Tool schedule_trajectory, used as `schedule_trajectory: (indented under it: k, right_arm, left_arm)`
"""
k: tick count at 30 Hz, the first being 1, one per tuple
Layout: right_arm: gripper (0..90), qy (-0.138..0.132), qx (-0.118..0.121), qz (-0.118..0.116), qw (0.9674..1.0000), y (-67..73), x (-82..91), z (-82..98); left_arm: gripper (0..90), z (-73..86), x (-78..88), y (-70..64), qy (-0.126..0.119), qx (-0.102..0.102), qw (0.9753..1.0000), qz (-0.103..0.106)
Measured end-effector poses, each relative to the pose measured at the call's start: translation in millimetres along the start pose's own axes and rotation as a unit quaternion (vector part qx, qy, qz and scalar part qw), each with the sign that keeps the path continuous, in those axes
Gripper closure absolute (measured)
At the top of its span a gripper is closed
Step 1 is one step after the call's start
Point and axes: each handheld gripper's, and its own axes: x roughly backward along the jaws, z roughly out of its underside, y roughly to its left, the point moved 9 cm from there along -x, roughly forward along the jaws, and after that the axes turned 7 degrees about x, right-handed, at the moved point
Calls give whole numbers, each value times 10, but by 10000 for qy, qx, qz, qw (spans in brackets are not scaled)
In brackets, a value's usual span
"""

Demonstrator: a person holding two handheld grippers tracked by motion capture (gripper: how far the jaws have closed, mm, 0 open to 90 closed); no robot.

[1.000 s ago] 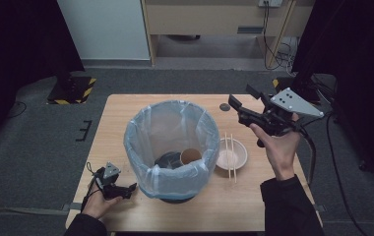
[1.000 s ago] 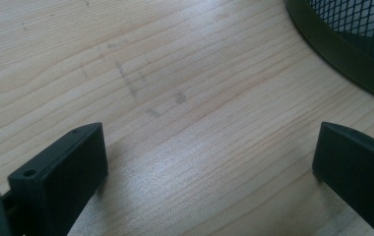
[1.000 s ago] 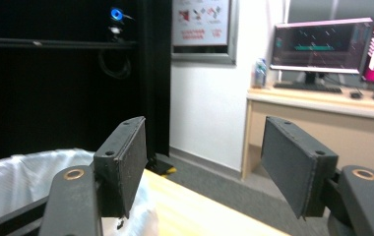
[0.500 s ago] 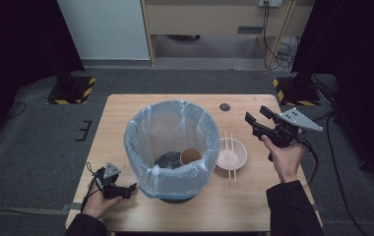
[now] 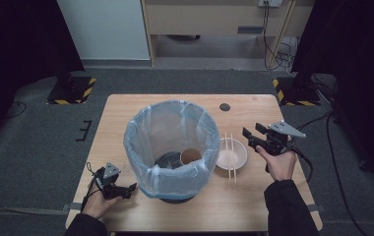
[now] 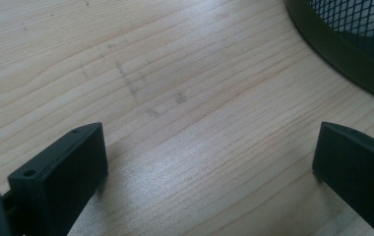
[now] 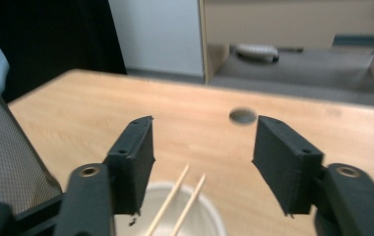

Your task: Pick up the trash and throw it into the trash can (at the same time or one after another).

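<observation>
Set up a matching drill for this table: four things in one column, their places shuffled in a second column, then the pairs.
Things:
1. chopsticks
2. brown cup
3. left tongs
4. right tongs

Places:
A. inside the bag-lined bin
B. low on the table beside the bin's base
C. across the white bowl
D. just right of the bowl, open

Pairs: 1-C, 2-A, 3-B, 4-D

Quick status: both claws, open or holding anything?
Left claw: open, empty, over the table.
Right claw: open, just been closing, empty, above the chopsticks.
</observation>
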Motion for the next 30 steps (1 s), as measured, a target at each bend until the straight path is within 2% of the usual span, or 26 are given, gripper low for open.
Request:
schedule_trajectory:
  k: [4,6,8,11,14,16,22,24,30]
  right_arm:
    - [518,421,45,-81,9991,105,-140,268]
    - [531,479,38,-98,9988,122,-159,306]
    - [562,667,63,-129,9977,157,-207,411]
    - [617,871,-51,-163,9961,184,-242,515]
    - [639,926,-114,-166,9955,190,-255,555]
    - [653,1079,-185,-201,9938,213,-277,630]
    - [661,1240,-215,-233,9918,248,-319,704]
    - [662,1368,-197,-250,9901,270,-341,759]
    - [672,1469,-275,-278,9884,293,-356,799]
  left_arm:
    - [0,0,0,0,-1,1,10000,0]
    - [0,0,0,0,1,0,10000,0]
    - [0,0,0,0,1,0,10000,0]
    - [0,0,0,0,1,0,10000,0]
    - [0,0,0,0,0,2,10000,-1]
    - [0,0,0,0,-1,1,10000,-1]
    - [0,0,0,0,1,-1,10000,-1]
    - [0,0,0,0,0,1,10000,-1]
    - [0,0,0,0,0,1,10000,0]
